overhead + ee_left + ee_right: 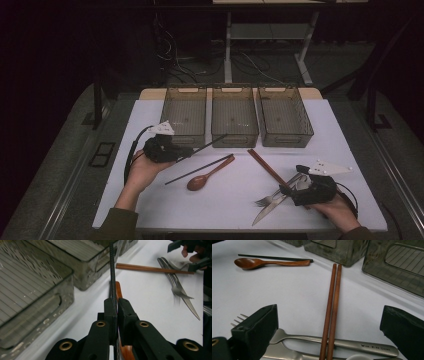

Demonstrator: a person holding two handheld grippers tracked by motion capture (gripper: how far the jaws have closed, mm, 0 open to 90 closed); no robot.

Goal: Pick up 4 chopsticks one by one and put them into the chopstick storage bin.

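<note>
Left gripper (pixel 117 305) clenched on a black chopstick (pixel 112 267), apparently clear of the surface (pixel 220 200). Right gripper (pixel 329 327) released, jaws wide over brown chopsticks (pixel 332 305) and fork (pixel 287 336).

My left gripper (pixel 117 305) covers the bowl of the brown wooden spoon (pixel 119 291) and the lower part of the thin black chopstick (pixel 112 267). In my right gripper view, the bottom edge crops the brown wooden chopstick pair (pixel 332 307).
</note>
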